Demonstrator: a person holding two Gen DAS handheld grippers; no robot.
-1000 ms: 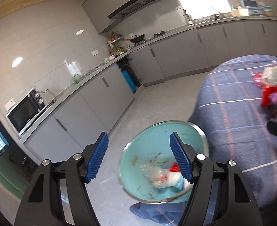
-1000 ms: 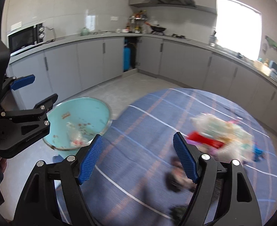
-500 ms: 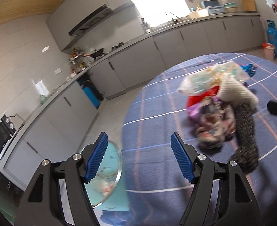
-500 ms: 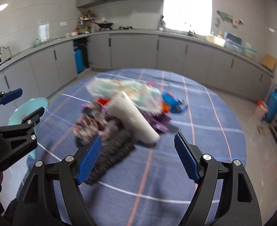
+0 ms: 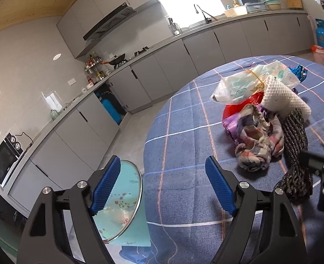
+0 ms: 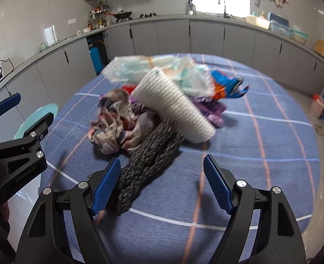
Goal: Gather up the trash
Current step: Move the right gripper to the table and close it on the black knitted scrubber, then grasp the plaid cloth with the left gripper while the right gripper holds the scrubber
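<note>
While the left gripper (image 5: 163, 184) hangs above the near left edge of the round table (image 5: 183, 136), its blue pads stand wide apart with nothing between them. Seen from the left wrist, the trash pile (image 5: 265, 114) lies on the blue checked cloth to the far right of that gripper, well apart from it. On top of the pile sits a clear plastic bag (image 5: 249, 81), with a white foam net sleeve (image 5: 282, 96) leaning at its right. Below these are a red wrapper (image 5: 234, 107), a crumpled plaid rag (image 5: 258, 140) and a dark knitted piece (image 5: 296, 151) that runs toward the near right. Down at the left, beside the table on the floor side, stands a teal bin (image 5: 122, 200) with a metal rim and some scraps inside. Part of the right gripper shows at the right edge.

From the right wrist, the right gripper (image 6: 162, 184) is likewise spread wide and empty. It hovers over the near part of the table (image 6: 271, 145), and the near end of the dark knitted piece (image 6: 148, 156) reaches to just beside its left pad; contact cannot be judged. Beyond lie the plaid rag (image 6: 113, 127), the tilted foam net sleeve (image 6: 175, 107), the plastic bag (image 6: 162, 70) and a blue wrapper (image 6: 227, 85) at the far right. At the left edge the left gripper (image 6: 14, 132) is visible, with the teal bin (image 6: 38, 116) behind it.
</note>
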